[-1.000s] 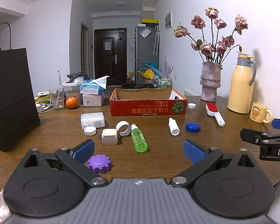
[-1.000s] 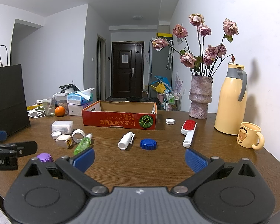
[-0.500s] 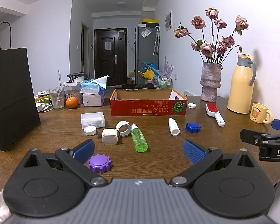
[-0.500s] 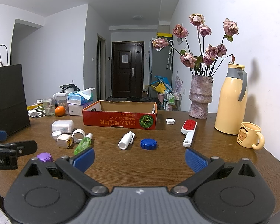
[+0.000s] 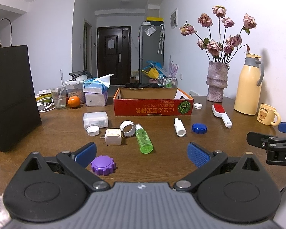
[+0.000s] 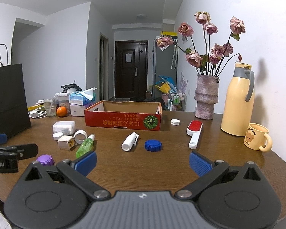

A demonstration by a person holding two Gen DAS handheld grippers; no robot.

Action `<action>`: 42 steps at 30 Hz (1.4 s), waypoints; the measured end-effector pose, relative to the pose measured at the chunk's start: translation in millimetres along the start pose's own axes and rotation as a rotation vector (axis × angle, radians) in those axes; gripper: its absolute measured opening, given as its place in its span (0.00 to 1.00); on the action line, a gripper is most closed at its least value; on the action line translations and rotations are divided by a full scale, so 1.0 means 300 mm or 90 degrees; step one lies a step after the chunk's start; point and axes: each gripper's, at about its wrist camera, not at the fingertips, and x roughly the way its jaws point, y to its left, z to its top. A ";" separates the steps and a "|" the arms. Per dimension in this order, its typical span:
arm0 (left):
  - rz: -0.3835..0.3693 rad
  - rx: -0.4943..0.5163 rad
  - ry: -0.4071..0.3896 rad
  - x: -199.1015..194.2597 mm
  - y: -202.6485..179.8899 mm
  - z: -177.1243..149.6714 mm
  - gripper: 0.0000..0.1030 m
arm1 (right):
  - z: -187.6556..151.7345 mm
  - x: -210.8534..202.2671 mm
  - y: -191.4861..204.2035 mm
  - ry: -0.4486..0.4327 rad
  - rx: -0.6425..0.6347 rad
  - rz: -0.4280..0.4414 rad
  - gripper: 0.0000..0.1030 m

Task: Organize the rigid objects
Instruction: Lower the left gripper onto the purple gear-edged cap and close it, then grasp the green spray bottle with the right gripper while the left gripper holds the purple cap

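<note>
Left wrist view: left gripper [image 5: 142, 153] and right gripper [image 6: 143, 164], jaws apart and empty, face loose items awaiting the red cardboard box [image 5: 152, 109] at frame centre.

"DA" on right gripper [image 5: 272, 137] body, right of left fingers; "bot.AI" on left gripper [image 6: 7, 145] body, left of right fingers; red box [image 6: 124, 121] print upside down, unreadable.

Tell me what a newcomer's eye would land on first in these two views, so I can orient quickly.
Probably the red cardboard box, open and seemingly empty at the table's middle, with small items scattered in front of it: a green spray bottle, a purple cap by the left tool and a blue cap ahead of the right tool. Next, the vase of dried roses and the cream thermos along the right wall.
</note>
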 end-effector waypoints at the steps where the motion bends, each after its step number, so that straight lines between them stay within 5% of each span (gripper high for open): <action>1: 0.001 -0.001 0.002 0.008 0.003 -0.001 1.00 | 0.001 0.005 0.002 0.002 0.000 0.000 1.00; 15: 0.045 -0.019 0.069 0.215 0.125 -0.035 0.96 | -0.002 0.181 0.014 0.050 -0.005 0.022 1.00; 24: 0.064 -0.030 0.150 0.427 0.215 -0.077 0.71 | 0.008 0.357 0.062 0.090 -0.023 0.043 0.99; 28: 0.063 -0.018 0.165 0.487 0.235 -0.091 0.48 | 0.016 0.432 0.105 0.103 -0.036 0.062 0.99; 32: 0.040 -0.024 0.164 0.494 0.260 -0.080 0.44 | 0.033 0.502 0.157 0.111 -0.049 0.081 0.98; 33: 0.038 -0.025 0.160 0.493 0.267 -0.074 0.39 | 0.039 0.520 0.170 0.116 -0.053 0.085 0.96; 34: 0.035 -0.026 0.158 0.492 0.277 -0.066 0.22 | 0.045 0.541 0.186 0.122 -0.056 0.093 0.94; 42: 0.022 -0.044 0.161 0.517 0.331 -0.048 0.20 | 0.042 0.689 0.333 0.166 -0.100 0.138 0.88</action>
